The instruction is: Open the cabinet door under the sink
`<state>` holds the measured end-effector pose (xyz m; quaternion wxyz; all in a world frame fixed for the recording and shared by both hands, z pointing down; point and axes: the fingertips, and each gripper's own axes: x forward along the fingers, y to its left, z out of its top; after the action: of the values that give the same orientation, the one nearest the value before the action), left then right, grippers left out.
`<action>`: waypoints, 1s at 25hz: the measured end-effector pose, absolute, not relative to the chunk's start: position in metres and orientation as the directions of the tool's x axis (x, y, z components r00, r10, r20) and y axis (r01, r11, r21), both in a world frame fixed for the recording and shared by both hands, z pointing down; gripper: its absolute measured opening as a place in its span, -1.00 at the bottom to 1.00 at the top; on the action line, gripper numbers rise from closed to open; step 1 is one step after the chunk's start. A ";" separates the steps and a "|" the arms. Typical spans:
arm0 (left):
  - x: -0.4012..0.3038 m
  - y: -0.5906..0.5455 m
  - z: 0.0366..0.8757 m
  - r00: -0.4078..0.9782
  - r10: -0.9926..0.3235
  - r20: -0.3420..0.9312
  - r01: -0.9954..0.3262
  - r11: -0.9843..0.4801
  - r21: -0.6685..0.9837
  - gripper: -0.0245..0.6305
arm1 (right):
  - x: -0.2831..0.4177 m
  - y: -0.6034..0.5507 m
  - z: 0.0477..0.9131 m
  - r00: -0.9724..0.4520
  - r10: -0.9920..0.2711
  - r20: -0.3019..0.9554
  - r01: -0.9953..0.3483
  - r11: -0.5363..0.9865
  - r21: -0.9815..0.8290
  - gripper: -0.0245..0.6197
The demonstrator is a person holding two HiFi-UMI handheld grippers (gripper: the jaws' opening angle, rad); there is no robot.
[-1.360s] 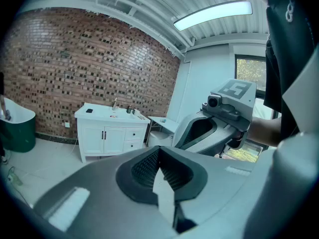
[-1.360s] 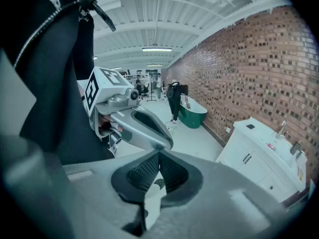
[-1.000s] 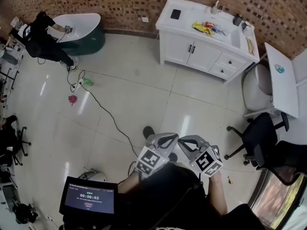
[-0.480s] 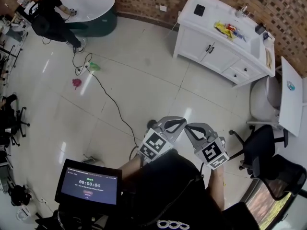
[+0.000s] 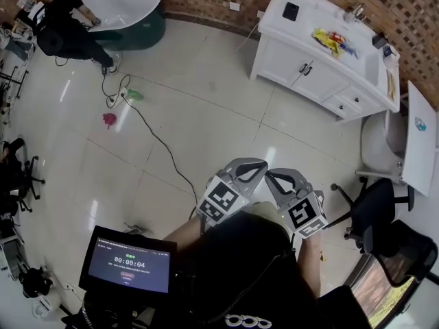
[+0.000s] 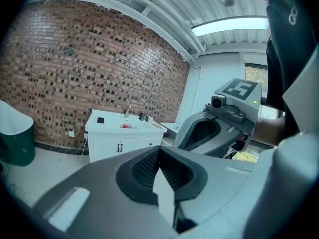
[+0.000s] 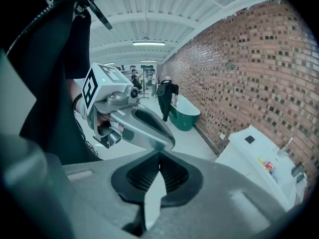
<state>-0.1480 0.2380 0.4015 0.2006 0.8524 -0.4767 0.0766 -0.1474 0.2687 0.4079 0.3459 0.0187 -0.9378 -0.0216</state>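
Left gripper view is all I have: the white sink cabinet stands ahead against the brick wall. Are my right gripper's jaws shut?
Observer: Yes. In its own view the right gripper is shut, with nothing between the jaws.
Operator: Anything on the floor on the way?
Observer: The head view shows a black cable lying across the floor, left of the line to the sink cabinet.
Operator: Anyone close?
Observer: One person bends over a green bathtub in the far left corner, well away from the cabinet.

Left hand-held gripper and right hand-held gripper are closed, empty.
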 end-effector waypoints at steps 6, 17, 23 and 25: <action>-0.125 0.200 0.409 0.542 -0.764 0.350 -0.840 -0.472 0.269 -0.88 | -0.128 0.232 0.412 -0.777 -0.035 0.629 -0.032 0.999 0.016 -0.95; -0.046 0.084 0.403 0.469 -0.783 0.409 -0.883 -0.421 0.208 -0.88 | -0.044 0.116 0.410 -0.818 0.020 0.575 0.013 1.000 -0.016 -0.95; -0.002 0.033 0.406 0.469 -0.764 0.443 -0.881 -0.437 0.181 -0.88 | -0.001 0.065 0.413 -0.846 0.014 0.532 -0.011 0.999 -0.043 -0.95; 0.006 0.023 0.409 0.475 -0.751 0.458 -0.877 -0.444 0.181 -0.88 | 0.006 0.054 0.415 -0.852 0.009 0.524 -0.028 0.998 -0.063 -0.95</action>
<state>0.0063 0.0227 0.4088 0.2004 0.8350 -0.4877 0.1573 0.0063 0.0545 0.4150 0.2720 0.0050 -0.9617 0.0339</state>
